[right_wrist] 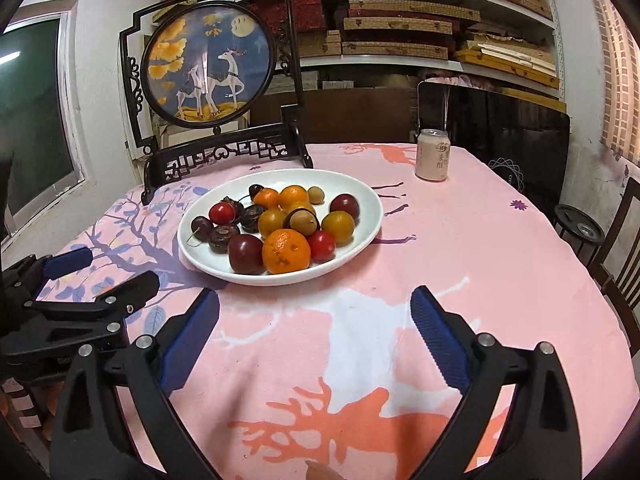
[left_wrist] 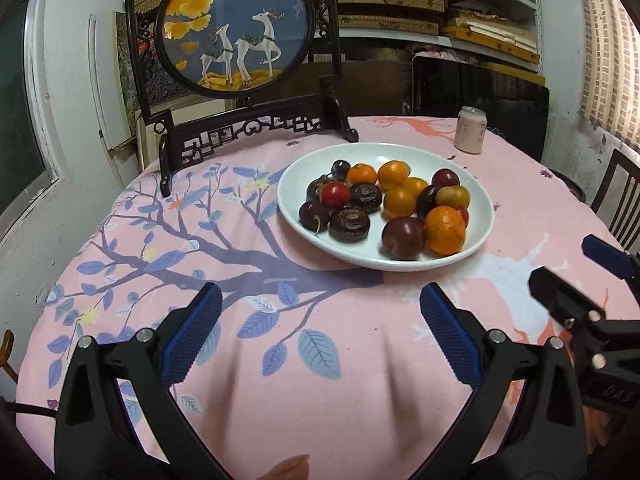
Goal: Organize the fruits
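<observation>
A white plate (left_wrist: 312,236) sits on the pink tablecloth and holds several fruits: a large orange (left_wrist: 445,230), a dark plum (left_wrist: 403,237), red cherry tomatoes, yellow tomatoes and dark water chestnuts. The plate also shows in the right wrist view (right_wrist: 360,236), with the orange (right_wrist: 286,251) at its near rim. My left gripper (left_wrist: 320,336) is open and empty, hovering above the cloth in front of the plate. My right gripper (right_wrist: 316,340) is open and empty, to the right of the left one and in front of the plate.
A pink drink can (right_wrist: 433,154) stands behind the plate at the right. A framed deer screen on a dark stand (right_wrist: 208,76) stands at the table's back left. Chairs (right_wrist: 624,264) are at the right edge. Shelves of boxes fill the back wall.
</observation>
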### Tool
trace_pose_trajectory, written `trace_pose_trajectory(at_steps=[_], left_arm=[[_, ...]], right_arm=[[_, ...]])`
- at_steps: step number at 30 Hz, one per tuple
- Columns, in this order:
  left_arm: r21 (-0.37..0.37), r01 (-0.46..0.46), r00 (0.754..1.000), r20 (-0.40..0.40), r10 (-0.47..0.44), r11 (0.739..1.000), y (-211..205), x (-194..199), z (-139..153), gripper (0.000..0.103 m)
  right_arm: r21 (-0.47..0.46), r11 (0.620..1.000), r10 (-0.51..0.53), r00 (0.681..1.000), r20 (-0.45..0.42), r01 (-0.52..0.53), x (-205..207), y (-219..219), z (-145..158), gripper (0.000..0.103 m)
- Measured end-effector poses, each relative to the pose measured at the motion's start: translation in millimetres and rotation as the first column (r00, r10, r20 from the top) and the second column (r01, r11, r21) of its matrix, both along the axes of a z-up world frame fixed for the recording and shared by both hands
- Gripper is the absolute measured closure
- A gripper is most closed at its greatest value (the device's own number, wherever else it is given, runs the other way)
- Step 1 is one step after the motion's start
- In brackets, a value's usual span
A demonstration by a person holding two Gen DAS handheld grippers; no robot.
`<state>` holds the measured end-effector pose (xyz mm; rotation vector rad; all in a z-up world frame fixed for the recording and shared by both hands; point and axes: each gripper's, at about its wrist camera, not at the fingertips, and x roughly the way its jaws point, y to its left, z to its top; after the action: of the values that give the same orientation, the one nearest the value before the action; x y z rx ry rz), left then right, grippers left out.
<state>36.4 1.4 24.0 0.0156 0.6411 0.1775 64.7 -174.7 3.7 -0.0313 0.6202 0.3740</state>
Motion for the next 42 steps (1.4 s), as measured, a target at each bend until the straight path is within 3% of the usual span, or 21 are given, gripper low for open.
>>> trace_pose_trajectory(at_steps=[42], left_arm=[[0.002,0.016,1.0,0.002,-0.016,1.0,-4.1,-2.0,3.9,0.002]], right_arm=[[-0.002,1.0,0.008,1.0,-0.008,-0.008,-1.7,1.0,-2.0,0.006]])
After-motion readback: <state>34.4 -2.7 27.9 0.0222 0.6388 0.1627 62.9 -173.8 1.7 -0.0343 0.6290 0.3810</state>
